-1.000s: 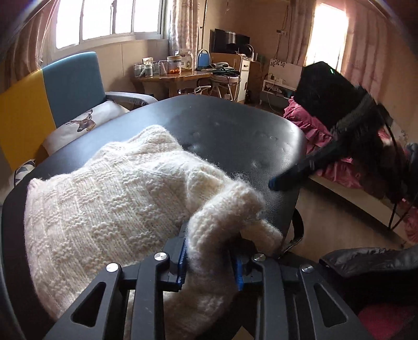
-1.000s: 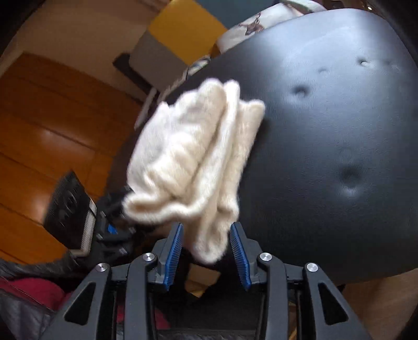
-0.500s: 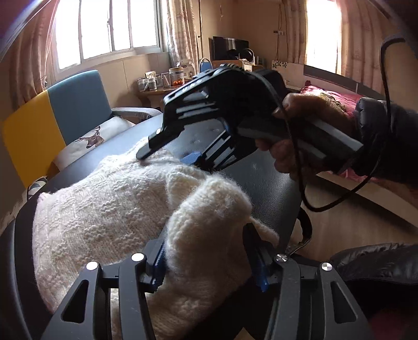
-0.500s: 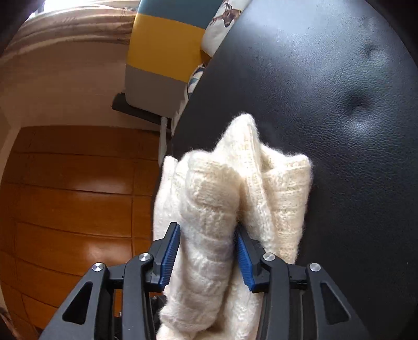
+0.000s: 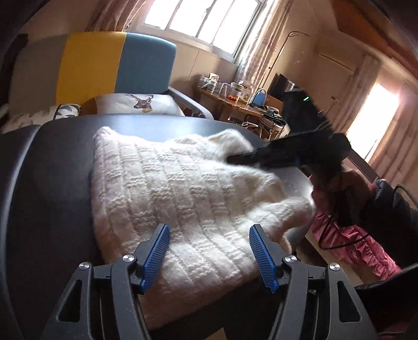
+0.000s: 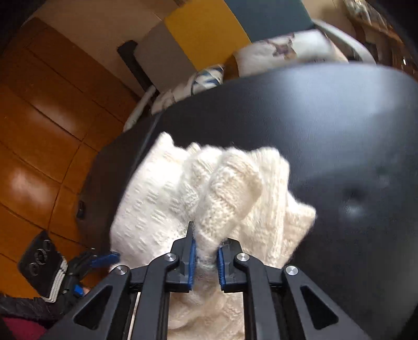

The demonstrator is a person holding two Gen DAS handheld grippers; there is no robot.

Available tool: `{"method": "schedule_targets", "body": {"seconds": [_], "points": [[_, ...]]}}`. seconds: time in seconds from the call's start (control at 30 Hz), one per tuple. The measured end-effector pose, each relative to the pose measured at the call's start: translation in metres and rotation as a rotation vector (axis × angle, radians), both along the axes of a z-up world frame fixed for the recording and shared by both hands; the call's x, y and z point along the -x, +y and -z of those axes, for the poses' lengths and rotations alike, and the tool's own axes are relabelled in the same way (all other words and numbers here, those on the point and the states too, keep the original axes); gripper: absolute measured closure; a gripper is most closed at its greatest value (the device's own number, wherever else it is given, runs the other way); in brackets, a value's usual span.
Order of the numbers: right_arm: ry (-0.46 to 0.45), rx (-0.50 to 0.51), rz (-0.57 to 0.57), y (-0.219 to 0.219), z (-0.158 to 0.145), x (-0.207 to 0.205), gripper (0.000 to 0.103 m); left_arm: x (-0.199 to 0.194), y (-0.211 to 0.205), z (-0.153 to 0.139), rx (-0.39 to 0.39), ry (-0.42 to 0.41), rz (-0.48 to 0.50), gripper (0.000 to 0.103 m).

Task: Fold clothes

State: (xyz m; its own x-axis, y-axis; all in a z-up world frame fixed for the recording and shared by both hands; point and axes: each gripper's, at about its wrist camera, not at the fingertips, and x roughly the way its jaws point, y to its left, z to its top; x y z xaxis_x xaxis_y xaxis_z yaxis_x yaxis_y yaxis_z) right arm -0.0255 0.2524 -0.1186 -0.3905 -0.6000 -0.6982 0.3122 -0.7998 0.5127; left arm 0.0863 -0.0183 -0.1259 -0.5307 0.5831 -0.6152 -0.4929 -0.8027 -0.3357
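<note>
Cream-white chunky-knit sweater [image 5: 183, 188] lies on a black padded leather surface [image 5: 49, 183], spread across most of its middle, checkered knit texture facing up. One edge of the knit trails over the right rim of the surface, toward the floor.

Right wrist view: the same sweater [image 6: 156, 209] is bunched into several thick folds; one rolled fold runs straight back into the right gripper [image 6: 205, 257]. Its blue ribbed pads [image 6: 192, 261] are drawn close together and pinch that fold of knit between them. In the left wrist view the right gripper [image 5: 261, 157] shows as a blurred dark shape touching the far right part of the sweater, held by a hand [image 5: 339, 193] in a dark sleeve; a black cable hangs below.

Left gripper [image 5: 209, 251] hangs just over the near edge of the sweater, blue pads [image 5: 154, 259] wide apart, nothing held. Whether the fingertips touch the knit: cannot tell.

Black surface shows dimpled tufting [image 6: 352, 198] to the right of the sweater.

Beyond: an armchair with grey, yellow and teal back panels [image 5: 104, 65], a white cushion with a deer print [image 5: 138, 103] on its seat. Wooden desk with jars and clutter [image 5: 235, 99] under a bright window [image 5: 203, 23]. Pink ruffled fabric [image 5: 365, 245] at lower right. Orange-brown wood floor [image 6: 39, 130] in the right wrist view.
</note>
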Motion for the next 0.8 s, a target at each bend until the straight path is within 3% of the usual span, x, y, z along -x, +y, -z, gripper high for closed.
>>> {"method": "schedule_targets", "body": {"seconds": [0.07, 0.17, 0.23, 0.4, 0.53, 0.67, 0.8], "points": [[0.104, -0.072, 0.006, -0.012, -0.021, 0.01, 0.092, 0.002, 0.001, 0.005, 0.014, -0.013, 0.005, 0.038], [-0.001, -0.178, 0.035, 0.001, 0.006, 0.023, 0.092, -0.001, 0.008, 0.007, 0.025, -0.01, 0.037, 0.038], [-0.076, -0.204, 0.052, 0.011, 0.044, 0.028, 0.092, -0.003, 0.01, 0.004, 0.019, -0.005, 0.047, 0.038], [-0.1, -0.027, 0.118, 0.036, 0.07, 0.024, 0.091, 0.021, 0.006, -0.008, -0.14, -0.068, 0.022, 0.038], [-0.127, 0.107, 0.15, 0.057, 0.08, 0.022, 0.09, 0.054, 0.024, 0.004, -0.104, -0.143, 0.029, 0.04], [-0.132, 0.161, 0.151, 0.072, 0.065, 0.012, 0.078, 0.059, 0.028, -0.008, -0.093, -0.113, 0.045, 0.04], [-0.081, 0.252, 0.096, 0.086, 0.028, -0.024, 0.069, 0.067, 0.029, -0.022, -0.072, -0.071, 0.059, 0.039]]}}
